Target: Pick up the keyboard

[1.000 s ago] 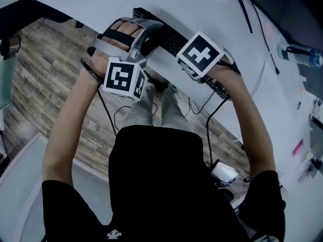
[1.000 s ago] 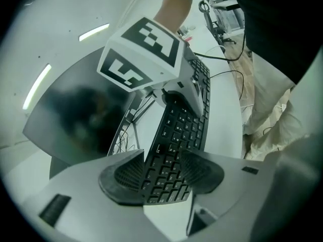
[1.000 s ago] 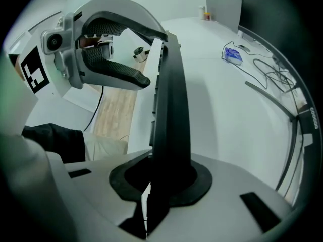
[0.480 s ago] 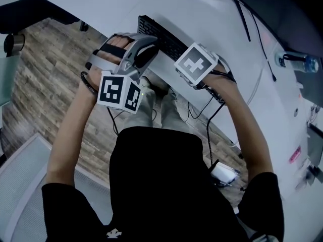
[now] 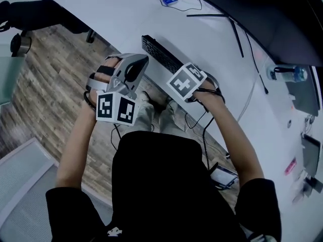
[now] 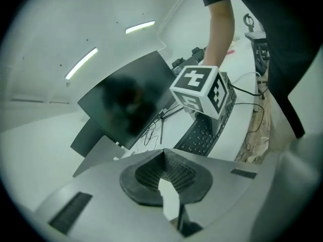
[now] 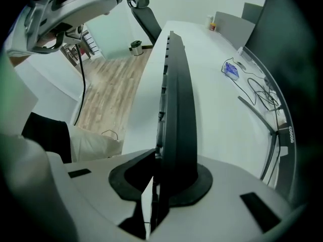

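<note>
Fingers (image 7: 127,180) of right gripper (image 7: 162,171) clamp keyboard (image 7: 177,95) (one half-hidden).

One keyboard (image 5: 159,53), two grippers (image 6: 164,154) (image 7: 160,158), one monitor (image 6: 126,102), one bottle (image 5: 285,73), one desk (image 5: 101,4).

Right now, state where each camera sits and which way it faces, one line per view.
Head view: on the person's head, looking steeply down at the white desk and keyboard; both forearms and the torso show.
Left gripper view: on the left gripper, jaws shut and empty, facing the monitor; the person's right arm shows.
Right gripper view: on the right gripper, looking along the keyboard clamped in its jaws; the left gripper shows top left.
Shared: all three see the keyboard and desk.
</note>
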Demonstrator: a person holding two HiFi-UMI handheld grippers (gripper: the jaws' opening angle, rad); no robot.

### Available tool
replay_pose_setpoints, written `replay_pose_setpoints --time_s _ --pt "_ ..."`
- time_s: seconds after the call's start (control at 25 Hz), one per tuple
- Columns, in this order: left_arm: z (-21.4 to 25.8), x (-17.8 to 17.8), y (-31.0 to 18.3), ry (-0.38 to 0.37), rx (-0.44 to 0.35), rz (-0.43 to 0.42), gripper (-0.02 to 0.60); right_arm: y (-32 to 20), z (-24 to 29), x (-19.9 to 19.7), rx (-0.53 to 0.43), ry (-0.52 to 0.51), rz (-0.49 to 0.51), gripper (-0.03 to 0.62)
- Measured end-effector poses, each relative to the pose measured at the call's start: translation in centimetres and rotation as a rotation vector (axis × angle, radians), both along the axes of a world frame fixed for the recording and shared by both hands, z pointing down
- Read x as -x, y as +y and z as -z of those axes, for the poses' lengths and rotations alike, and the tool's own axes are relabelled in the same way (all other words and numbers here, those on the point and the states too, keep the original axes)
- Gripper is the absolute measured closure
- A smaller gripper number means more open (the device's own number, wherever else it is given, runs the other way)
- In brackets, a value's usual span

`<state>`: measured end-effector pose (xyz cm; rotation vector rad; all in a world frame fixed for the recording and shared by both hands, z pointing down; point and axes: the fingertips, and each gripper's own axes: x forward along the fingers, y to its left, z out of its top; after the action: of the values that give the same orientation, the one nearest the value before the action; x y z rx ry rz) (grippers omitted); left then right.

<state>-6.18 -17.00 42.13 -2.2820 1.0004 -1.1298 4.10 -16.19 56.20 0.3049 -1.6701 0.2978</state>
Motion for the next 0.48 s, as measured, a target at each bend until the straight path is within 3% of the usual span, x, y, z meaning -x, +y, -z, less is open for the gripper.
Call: replay_pose_setpoints --time_s 0.24,0.48 --pt "1.1 1.8 1.1 0.224 0.053 0.24 0.572 0.3 -0.2 0.1 -0.055 0.033 -0.002 0.52" --pt "1.4 1.8 2.4 0.38 0.077 0.379 0.572 0.4 -0.3 0.1 -0.091 0.053 0.012 0.52"
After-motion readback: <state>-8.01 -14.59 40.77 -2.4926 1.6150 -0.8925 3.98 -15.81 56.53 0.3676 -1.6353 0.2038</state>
